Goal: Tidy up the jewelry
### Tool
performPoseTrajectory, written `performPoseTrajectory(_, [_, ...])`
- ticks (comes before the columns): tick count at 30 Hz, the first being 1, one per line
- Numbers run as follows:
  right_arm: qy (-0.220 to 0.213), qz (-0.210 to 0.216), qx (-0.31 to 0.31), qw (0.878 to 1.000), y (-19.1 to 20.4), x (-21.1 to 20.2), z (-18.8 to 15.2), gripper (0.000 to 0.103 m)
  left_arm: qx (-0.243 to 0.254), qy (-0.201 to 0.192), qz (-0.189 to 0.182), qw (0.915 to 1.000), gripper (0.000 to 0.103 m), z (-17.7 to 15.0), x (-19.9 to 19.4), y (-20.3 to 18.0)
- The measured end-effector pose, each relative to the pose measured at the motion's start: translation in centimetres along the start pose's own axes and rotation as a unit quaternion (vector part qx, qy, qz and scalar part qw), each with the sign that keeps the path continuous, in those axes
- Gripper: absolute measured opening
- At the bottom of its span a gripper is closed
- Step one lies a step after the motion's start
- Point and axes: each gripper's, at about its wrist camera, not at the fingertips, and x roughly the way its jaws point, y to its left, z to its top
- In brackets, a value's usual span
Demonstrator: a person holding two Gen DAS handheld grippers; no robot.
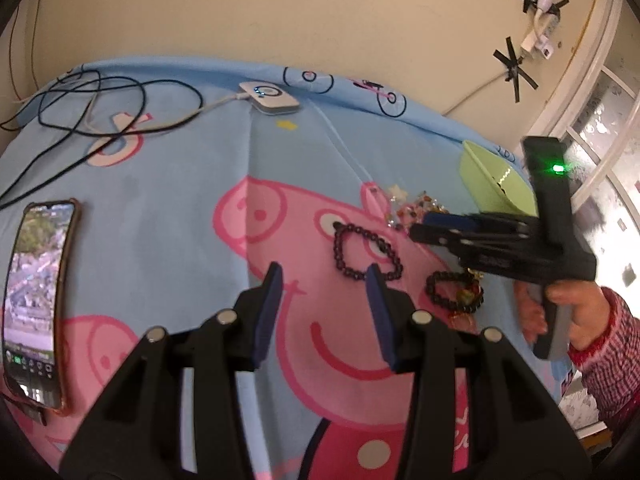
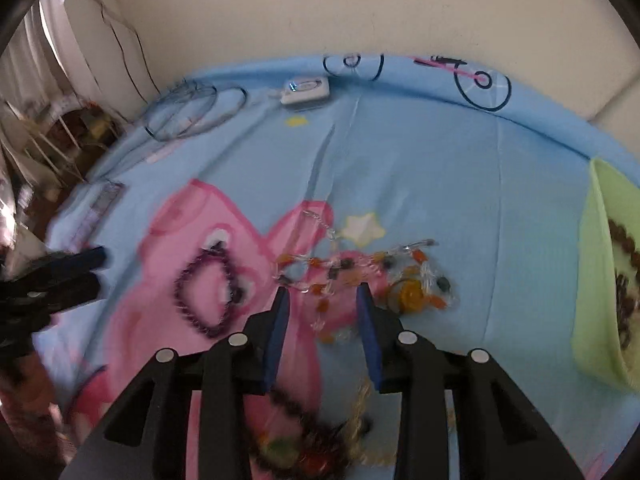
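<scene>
The left claw (image 1: 324,276) is hanging released over a blue cartoon-pig sheet (image 1: 192,168), its blue pads (image 1: 267,312) standing apart with nothing between them. Just past its right pad a dark bead bracelet (image 1: 366,252) is lying flat on the pig's face. Nearer the right edge, a second dark bracelet (image 1: 454,292) with a tassel and coloured charms is lying close by, apart from the first.

The right claw (image 2: 322,292) is also standing released and empty, tilting down over a clear chain strung with orange stones (image 2: 360,276), which is sprawling across the sheet just beyond its tips. In the right wrist view the first bracelet (image 2: 208,292) is showing purple to the left of that chain, and the tasselled one is lying blurred beneath the claw. A green tray (image 2: 592,280) is sitting at the right edge of the sheet, already holding brown beads (image 2: 624,248).

From the left wrist view, a hand (image 1: 560,300) in a checked sleeve (image 1: 608,352) is gripping the right claw's handle. A phone (image 1: 38,300) with a lit screen is lying at the left, and a white charger (image 1: 270,98) and tangled cables (image 1: 100,100) are sitting near the wall.
</scene>
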Motion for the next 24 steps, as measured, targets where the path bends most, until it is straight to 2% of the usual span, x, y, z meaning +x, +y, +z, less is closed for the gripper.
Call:
performPoseTrajectory(1, [0.010, 0.004, -0.007, 1.000, 0.2, 0.1, 0.2, 0.000, 0.001, -0.002, -0.001, 1.0000, 0.041, 0.1, 0.0, -0.1])
performPoseTrajectory(2, [0.018, 0.026, 0.005, 0.999, 0.1, 0.0, 0.4, 0.000, 0.003, -0.004, -0.002, 1.0000, 0.041, 0.2, -0.2, -0.2])
performPoseTrajectory(3, [0.013, 0.033, 0.007, 0.999, 0.1, -0.9, 0.6, 0.000, 0.006, -0.008, -0.002, 0.9999, 0.041, 0.4, -0.3, -0.3])
performPoseTrajectory(7, [-0.042, 0.052, 0.004, 0.998, 0.8, -6.4, 2.3, 0.000, 0.026, -0.023, -0.004, 0.9994, 0.041, 1.3, -0.8, -1.8])
performPoseTrajectory(11, [-0.099, 0.057, -0.008, 0.993, 1.6, -12.0, 3.6, 0.000, 0.063, -0.045, -0.011, 0.9970, 0.070, 2.0, -1.4, -4.5])
performPoseTrajectory(14, [-0.126, 0.056, -0.017, 0.990, 2.3, -14.6, 4.5, 0.000, 0.108, -0.055, -0.015, 0.9925, 0.075, 2.1, -1.4, -7.0])
performPoseTrajectory(16, [-0.148, 0.059, -0.018, 0.987, 2.5, -16.8, 4.6, 0.000, 0.135, -0.056, -0.013, 0.9891, 0.075, 2.0, -0.8, -8.7])
performPoseTrajectory(22, [-0.199, 0.070, -0.021, 0.977, 3.0, -21.6, 5.0, 0.000, 0.161, -0.042, -0.035, 0.9854, 0.075, 2.8, 1.8, -12.2])
performPoseTrajectory(23, [-0.208, 0.071, -0.023, 0.975, 3.2, -22.6, 4.9, 0.000, 0.170, -0.043, -0.034, 0.9840, 0.073, 3.0, 2.3, -12.7])
performPoseTrajectory(24, [-0.215, 0.071, -0.024, 0.974, 3.2, -23.3, 4.9, 0.000, 0.181, -0.040, -0.032, 0.9822, 0.065, 3.1, 2.9, -13.2])
